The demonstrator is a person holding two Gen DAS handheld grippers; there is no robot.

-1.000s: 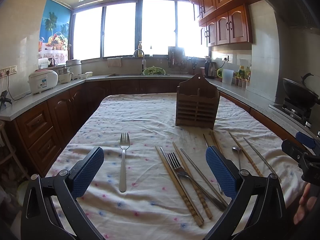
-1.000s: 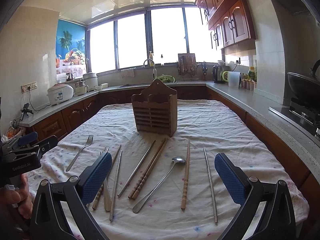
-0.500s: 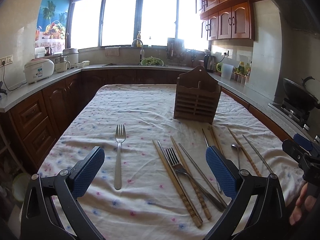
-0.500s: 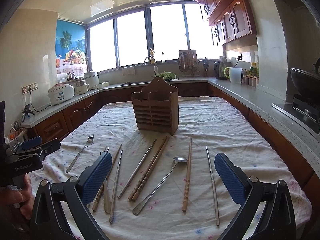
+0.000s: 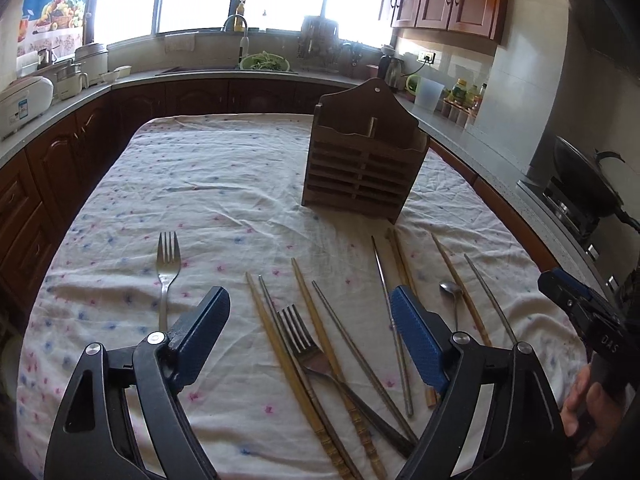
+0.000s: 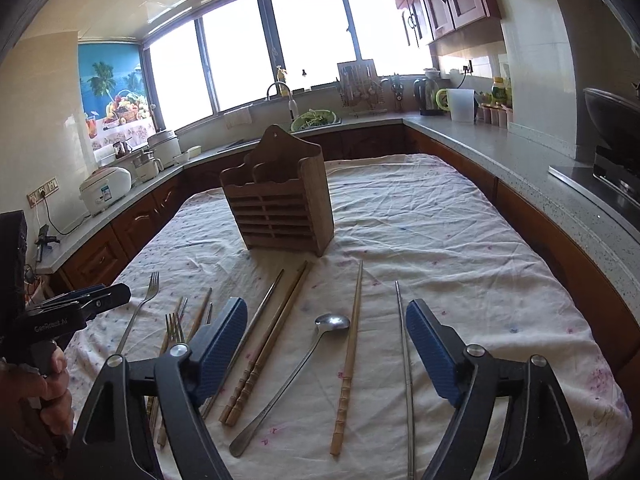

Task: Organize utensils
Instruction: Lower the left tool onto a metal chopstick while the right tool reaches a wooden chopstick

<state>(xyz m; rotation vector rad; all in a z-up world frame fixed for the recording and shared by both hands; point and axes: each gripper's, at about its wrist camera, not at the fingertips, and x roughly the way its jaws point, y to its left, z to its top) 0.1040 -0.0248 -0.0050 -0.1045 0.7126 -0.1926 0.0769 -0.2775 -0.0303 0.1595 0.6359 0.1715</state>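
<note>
Left gripper (image 5: 310,334) hangs wide open and empty right over the silver metal fork (image 5: 306,346) lying lengthwise, tines toward the slatted brown wooden utensil holder (image 5: 362,170) beyond it, so it's nearer than the equally open, empty right gripper (image 6: 326,346).

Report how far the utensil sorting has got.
Done: nothing; the wooden holder shows no utensils. In hand: nothing; left gripper and right gripper are both open above the cloth. Left: both forks, the spoon and all chopsticks.
</note>
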